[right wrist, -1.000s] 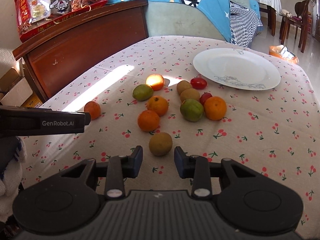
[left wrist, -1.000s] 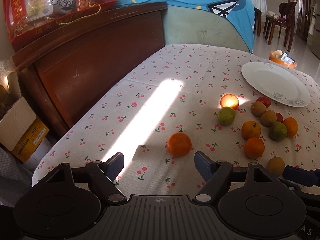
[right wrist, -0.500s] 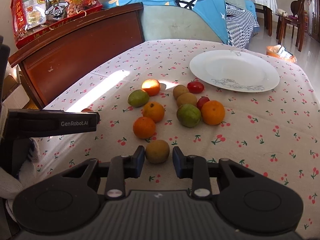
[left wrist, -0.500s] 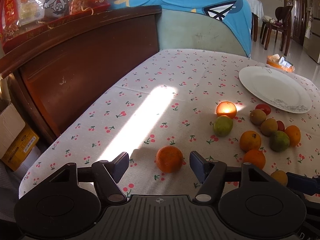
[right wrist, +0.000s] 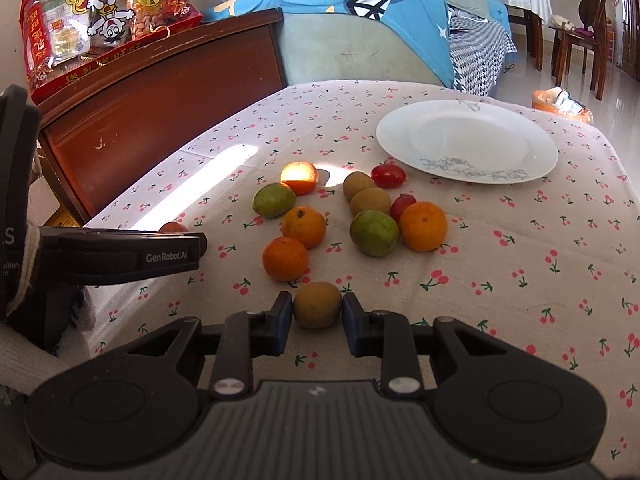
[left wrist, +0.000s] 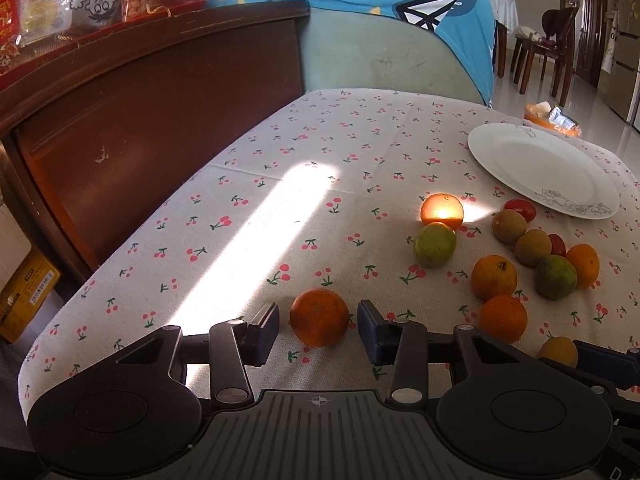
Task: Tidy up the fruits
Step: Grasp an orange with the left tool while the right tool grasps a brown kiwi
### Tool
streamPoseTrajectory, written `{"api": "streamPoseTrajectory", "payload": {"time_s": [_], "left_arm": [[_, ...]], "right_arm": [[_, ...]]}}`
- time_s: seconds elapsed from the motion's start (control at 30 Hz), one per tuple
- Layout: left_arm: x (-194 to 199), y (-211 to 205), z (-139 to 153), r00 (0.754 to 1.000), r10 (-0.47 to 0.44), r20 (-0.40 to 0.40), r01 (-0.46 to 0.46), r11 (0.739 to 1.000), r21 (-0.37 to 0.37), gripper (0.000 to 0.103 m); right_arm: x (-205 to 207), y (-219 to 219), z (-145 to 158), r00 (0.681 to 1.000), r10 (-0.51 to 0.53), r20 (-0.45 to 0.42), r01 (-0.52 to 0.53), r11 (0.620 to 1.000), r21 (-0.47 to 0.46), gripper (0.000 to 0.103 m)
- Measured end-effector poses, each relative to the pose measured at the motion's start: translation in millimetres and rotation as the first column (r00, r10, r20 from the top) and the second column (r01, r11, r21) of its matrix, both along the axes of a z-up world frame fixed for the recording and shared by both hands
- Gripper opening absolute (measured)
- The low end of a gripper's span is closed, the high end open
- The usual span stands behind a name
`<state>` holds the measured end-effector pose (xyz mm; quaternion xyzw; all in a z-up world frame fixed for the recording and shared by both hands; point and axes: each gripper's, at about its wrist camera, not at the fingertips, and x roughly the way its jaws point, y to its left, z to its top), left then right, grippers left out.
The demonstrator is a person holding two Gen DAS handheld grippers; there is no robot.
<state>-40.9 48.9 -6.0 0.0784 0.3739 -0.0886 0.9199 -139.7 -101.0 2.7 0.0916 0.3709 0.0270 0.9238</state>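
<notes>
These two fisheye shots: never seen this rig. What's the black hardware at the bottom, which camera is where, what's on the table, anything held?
No robot arm: a person holds a two-finger gripper in each hand, each with a camera looking along its fingers. In the left view, the left gripper is open around an orange, gaps either side. In the right view, the right gripper brackets a brownish fruit; whether it grips yet is unclear. On the cherry-print tablecloth lie more loose fruits and an empty white plate.
</notes>
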Motion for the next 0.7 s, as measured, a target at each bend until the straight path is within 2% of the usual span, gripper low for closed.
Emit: {"api": "streamPoseTrajectory", "payload": {"time_s": [0.07,0.13,0.3,0.47,0.7], "left_arm": [[-2,-2,0,1.0,-0.013,0.003,0.013,1.0,0.005,0.028],[-5,-7,1,0.999,-0.032,0.014,0.032,0.999,0.022,0.028],[-9,-13,6,0.998,-0.056,0.028,0.055,0.998,0.011,0.028],[-11,-14,17,0.998,-0.057,0.031,0.059,0.997,-0.052,0.028],[-10,-24,33,0.996,-0.078,0.043,0.082,0.992,-0.1,0.028]], "right_arm": [[0,0,0,1.0,0.001,0.0,-0.001,1.0,-0.002,0.027],[0,0,0,1.0,0.001,0.0,-0.001,1.0,-0.002,0.027],[-3,-4,3,1.0,-0.012,0.013,0.012,1.0,0.0,0.027],[-4,-11,8,0.999,-0.036,0.029,0.036,0.999,0.004,0.027],[-7,-20,21,0.997,-0.052,0.064,0.052,0.999,0.0,0.027]]}}
